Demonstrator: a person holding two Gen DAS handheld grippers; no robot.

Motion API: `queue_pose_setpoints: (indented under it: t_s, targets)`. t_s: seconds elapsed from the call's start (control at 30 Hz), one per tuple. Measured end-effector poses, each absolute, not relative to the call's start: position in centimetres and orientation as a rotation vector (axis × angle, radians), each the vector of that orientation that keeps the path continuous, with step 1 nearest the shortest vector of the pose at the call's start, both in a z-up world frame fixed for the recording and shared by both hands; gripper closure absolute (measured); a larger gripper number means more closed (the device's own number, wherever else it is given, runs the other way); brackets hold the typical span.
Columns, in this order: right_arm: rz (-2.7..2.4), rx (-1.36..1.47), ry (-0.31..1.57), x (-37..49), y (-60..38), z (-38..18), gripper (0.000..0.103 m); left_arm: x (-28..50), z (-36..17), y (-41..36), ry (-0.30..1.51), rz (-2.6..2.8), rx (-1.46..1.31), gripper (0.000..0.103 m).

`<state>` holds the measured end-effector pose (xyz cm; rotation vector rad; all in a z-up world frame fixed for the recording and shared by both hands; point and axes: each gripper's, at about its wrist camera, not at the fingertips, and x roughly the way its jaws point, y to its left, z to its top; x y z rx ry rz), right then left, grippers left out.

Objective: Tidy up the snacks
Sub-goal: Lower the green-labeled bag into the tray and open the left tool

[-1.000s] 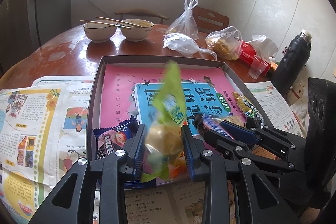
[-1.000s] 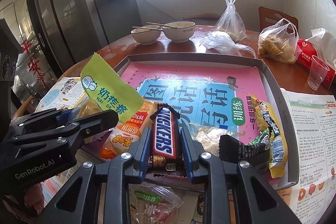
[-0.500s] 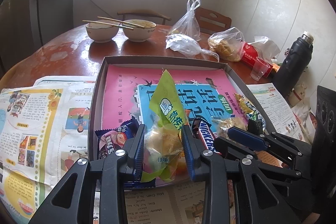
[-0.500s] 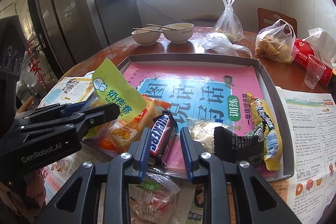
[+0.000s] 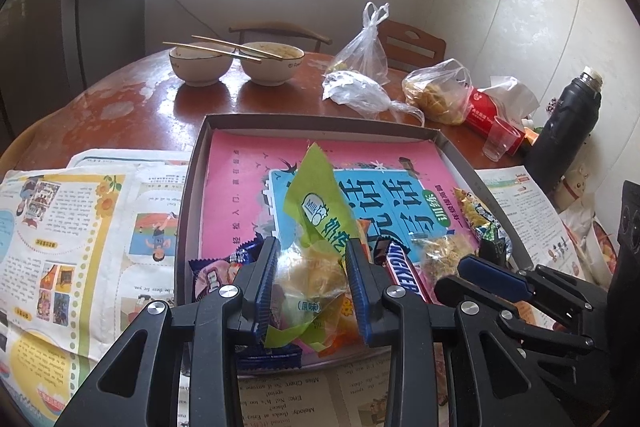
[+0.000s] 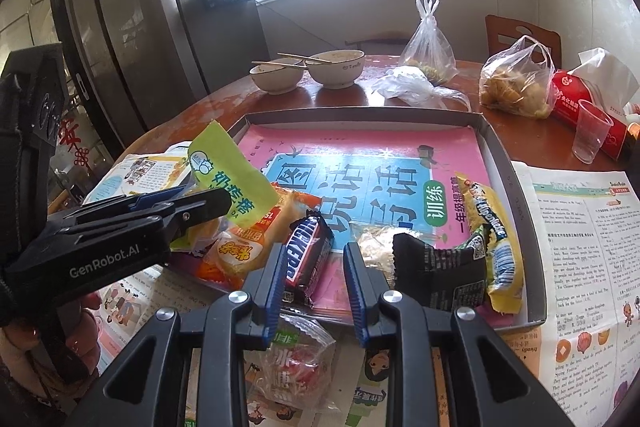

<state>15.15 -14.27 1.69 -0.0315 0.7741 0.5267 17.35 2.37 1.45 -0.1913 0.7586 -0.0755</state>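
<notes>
A grey tray (image 5: 192,163) (image 6: 504,163) lined with a pink and blue booklet holds several snacks at its near edge. My left gripper (image 5: 312,287) is shut on a green-topped clear snack bag (image 5: 316,227), also in the right wrist view (image 6: 228,179), low over the tray's near-left corner. My right gripper (image 6: 314,283) is open and pulled back; a Snickers bar (image 6: 306,259) (image 5: 404,271) lies loose in the tray past its left finger. An orange packet (image 6: 248,247), a black packet (image 6: 436,267) and a yellow packet (image 6: 488,223) lie alongside.
A clear-wrapped snack (image 6: 292,359) lies on newspaper (image 5: 80,227) in front of the tray. Two bowls with chopsticks (image 5: 236,63), plastic bags (image 5: 360,83), a plastic cup (image 6: 590,131), a red pack (image 5: 486,115) and a black flask (image 5: 568,131) stand behind and to the right.
My right gripper opened, let the Snickers bar drop into the tray and drew back. My left gripper lowered the green bag toward the tray and it tilted right.
</notes>
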Motion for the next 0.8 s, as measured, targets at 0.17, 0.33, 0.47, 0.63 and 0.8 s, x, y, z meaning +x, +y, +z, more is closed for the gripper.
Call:
queue_pose_setpoints:
  t_s: [0.17,0.33,0.47,0.63,0.8]
  targets:
    - [0.534,-0.026,0.777,15.2,-14.3,1.7,0.074,18.2,1.4,2.4,0.748,-0.073,-0.195,0.068]
    - [0.532,-0.02,0.773,15.2,-14.6,1.9,0.074,18.6,1.4,2.2,0.749,-0.071,-0.195,0.067]
    - [0.53,-0.017,0.77,15.1,-14.7,2.0,0.074,18.6,1.5,2.4,0.747,-0.078,-0.209,0.065]
    - [0.528,-0.014,0.765,14.9,-14.8,2.2,0.073,18.2,1.9,2.4,0.739,-0.083,-0.218,0.059]
    - [0.529,-0.006,0.758,14.7,-15.0,2.5,0.068,17.5,2.7,2.3,0.718,-0.07,-0.198,0.045]
